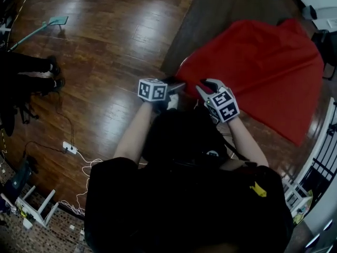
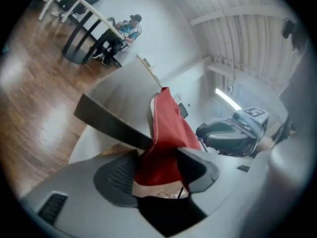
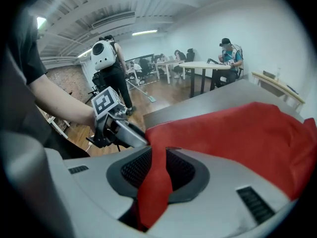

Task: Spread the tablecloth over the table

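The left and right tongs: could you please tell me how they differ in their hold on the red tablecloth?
The left tongs stand wide, with the tablecloth bunched loosely between them; the right tongs are closed on it. The left tongs have a thick wad with its hem showing; the right tongs pinch a thin, flat fold. Both sit side by side at the tablecloth's near edge.

Red tablecloth (image 1: 263, 67): rumpled, draped over right part of dark surface (image 1: 210, 20); left part of surface bare. Near edge bunched into narrow folds, lifted off surface; pale hem showing.
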Demonstrator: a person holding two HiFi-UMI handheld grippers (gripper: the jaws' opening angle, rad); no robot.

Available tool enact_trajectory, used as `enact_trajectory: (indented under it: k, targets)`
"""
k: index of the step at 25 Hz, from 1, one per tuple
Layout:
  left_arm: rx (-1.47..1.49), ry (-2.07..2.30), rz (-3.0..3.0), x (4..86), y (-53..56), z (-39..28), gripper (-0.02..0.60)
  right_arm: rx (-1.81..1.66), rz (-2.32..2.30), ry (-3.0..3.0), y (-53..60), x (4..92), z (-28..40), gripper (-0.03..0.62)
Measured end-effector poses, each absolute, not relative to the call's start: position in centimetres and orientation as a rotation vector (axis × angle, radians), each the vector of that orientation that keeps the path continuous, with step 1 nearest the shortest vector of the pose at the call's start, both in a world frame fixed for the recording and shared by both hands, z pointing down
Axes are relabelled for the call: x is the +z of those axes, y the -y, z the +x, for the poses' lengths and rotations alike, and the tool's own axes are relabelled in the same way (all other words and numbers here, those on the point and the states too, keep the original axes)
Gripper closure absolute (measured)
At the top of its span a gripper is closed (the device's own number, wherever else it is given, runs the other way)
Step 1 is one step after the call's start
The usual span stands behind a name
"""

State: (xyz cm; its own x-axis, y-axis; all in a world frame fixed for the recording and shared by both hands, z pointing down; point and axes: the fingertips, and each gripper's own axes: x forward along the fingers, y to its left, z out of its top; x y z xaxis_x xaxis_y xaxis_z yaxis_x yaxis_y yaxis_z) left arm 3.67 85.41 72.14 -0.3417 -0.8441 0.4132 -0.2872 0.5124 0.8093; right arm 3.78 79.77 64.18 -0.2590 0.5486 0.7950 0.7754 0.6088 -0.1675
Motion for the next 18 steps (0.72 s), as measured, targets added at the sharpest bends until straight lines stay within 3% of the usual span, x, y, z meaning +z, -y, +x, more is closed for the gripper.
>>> enact_trajectory:
  k: [1, 3, 4, 18]
  targets:
    - [-0.801, 1.875, 0.945, 71.9, -85.1, 3.7, 0.397, -0.319, -1.04, 1.95, -79.0, 64.1, 3.7, 0.499]
    - [-0.765, 1.894, 0.953, 71.5, -85.0, 3.8, 0.455, -0.309, -1.019, 1.955, -77.9, 63.9, 3.4, 0.499]
    - [-0.745, 1.915, 0.95, 71.2, -85.2, 3.9, 0.555, -0.305, -1.01, 1.957, -77.6, 64.0, 3.2, 0.499]
    - [-0.716, 2.152, 0.757, 67.3, -94.1, 2.0, 0.574, -0.4, -0.946, 1.959, -80.2, 67.1, 1.3, 0.499]
